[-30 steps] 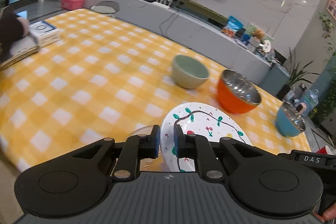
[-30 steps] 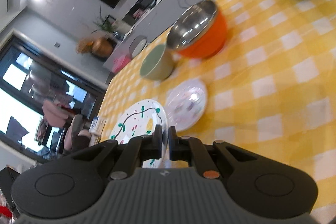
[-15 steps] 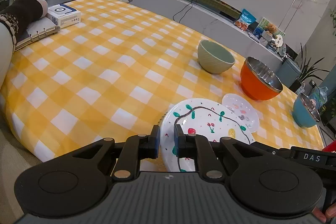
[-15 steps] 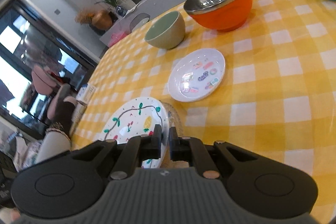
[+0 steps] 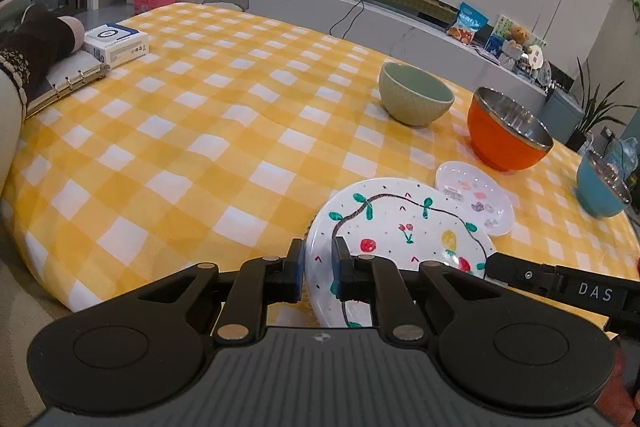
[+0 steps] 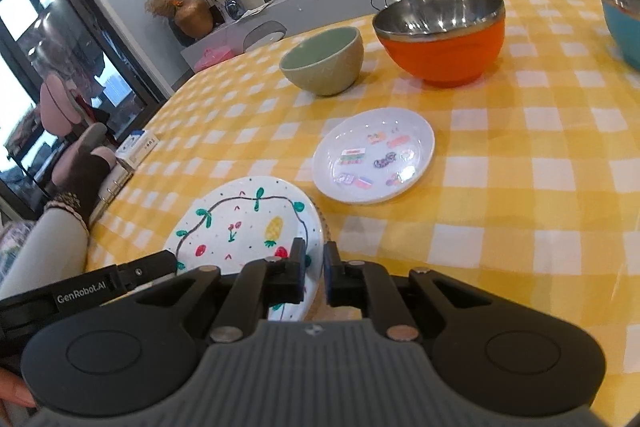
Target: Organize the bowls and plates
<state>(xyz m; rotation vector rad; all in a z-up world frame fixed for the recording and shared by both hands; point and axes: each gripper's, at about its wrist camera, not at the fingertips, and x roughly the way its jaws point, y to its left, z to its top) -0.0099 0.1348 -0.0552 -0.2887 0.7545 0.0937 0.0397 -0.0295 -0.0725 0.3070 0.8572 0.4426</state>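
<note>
A large white plate painted with fruit and vines (image 5: 400, 223) (image 6: 248, 223) sits low over the yellow checked table, near its front edge. My left gripper (image 5: 318, 265) is shut on its left rim. My right gripper (image 6: 314, 267) is shut on the opposite rim. A tan textured edge (image 6: 322, 223) shows under the plate. Just behind it lies a small white plate with stickers (image 5: 474, 197) (image 6: 374, 155). Farther back stand a green bowl (image 5: 416, 95) (image 6: 324, 63), an orange steel-lined bowl (image 5: 508, 139) (image 6: 440, 39) and a blue bowl (image 5: 602, 187) (image 6: 624, 23).
A white box (image 5: 116, 43) and a ring binder (image 5: 64, 87) lie at the table's far left, with a person's dark sleeve (image 5: 32, 47) resting on them. The cloth drops off at the front-left edge (image 5: 60, 267). A long grey sideboard runs behind the table.
Both grippers kept their hold on the painted plate and brought it lower toward the table. The right wrist view rolled back to level. The small sticker plate came into the left view.
</note>
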